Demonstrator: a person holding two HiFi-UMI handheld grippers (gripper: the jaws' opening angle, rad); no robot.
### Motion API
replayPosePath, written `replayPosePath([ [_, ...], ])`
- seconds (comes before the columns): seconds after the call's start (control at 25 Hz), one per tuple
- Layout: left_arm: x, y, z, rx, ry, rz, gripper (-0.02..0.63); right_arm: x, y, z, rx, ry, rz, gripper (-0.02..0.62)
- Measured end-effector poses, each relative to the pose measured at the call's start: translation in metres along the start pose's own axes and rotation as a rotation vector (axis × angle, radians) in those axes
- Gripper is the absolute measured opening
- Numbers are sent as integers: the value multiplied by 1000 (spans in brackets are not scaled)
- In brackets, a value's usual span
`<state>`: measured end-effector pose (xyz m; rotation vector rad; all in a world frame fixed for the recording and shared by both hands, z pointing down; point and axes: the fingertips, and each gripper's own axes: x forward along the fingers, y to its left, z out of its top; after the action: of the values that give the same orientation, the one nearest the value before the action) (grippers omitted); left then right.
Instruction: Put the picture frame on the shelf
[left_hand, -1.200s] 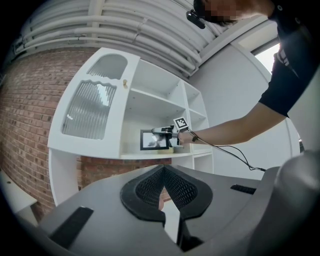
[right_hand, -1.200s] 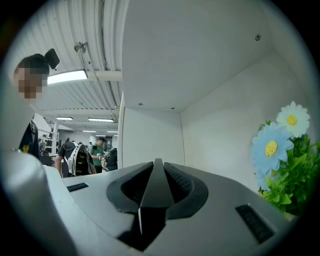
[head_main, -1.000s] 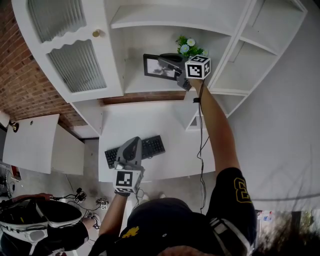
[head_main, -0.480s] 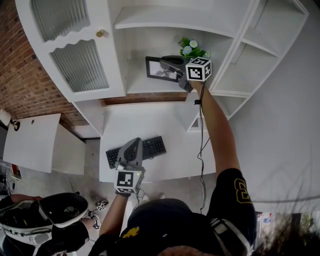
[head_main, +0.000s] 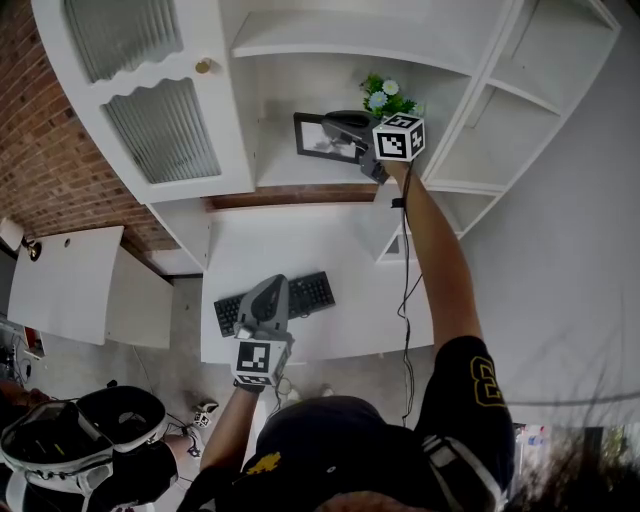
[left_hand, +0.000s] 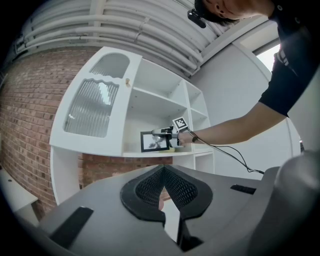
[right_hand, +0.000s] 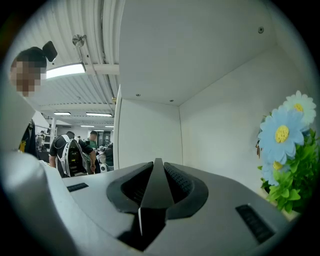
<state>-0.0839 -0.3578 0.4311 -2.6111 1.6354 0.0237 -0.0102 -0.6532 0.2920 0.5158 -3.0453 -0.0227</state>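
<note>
The black picture frame stands upright in the middle bay of the white shelf unit, its lower edge at the shelf board. My right gripper reaches level into that bay and is shut on the frame's right side. In the right gripper view the frame shows edge-on as a thin dark strip between the pads of the right gripper. My left gripper hangs low over the desk, jaws shut on nothing, and its own view looks up at the frame.
A pot of blue and white flowers stands just right of the frame, close to the gripper. A black keyboard lies on the white desk. A ribbed-glass cabinet door is at the left, open side shelves at the right.
Both grippers and the frame keep their places. Only the head view drifts slightly, and the person at the lower left has shifted.
</note>
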Motion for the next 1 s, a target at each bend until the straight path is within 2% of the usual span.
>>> replayPosePath([
  [0.56,0,1,-2,-2,4,3,18,-4,-3,-6,-5,32,-8,66],
  [1.0,-1,0,-2,-7,0,3,18,-5,-6,-10,-35,49,-58,69],
])
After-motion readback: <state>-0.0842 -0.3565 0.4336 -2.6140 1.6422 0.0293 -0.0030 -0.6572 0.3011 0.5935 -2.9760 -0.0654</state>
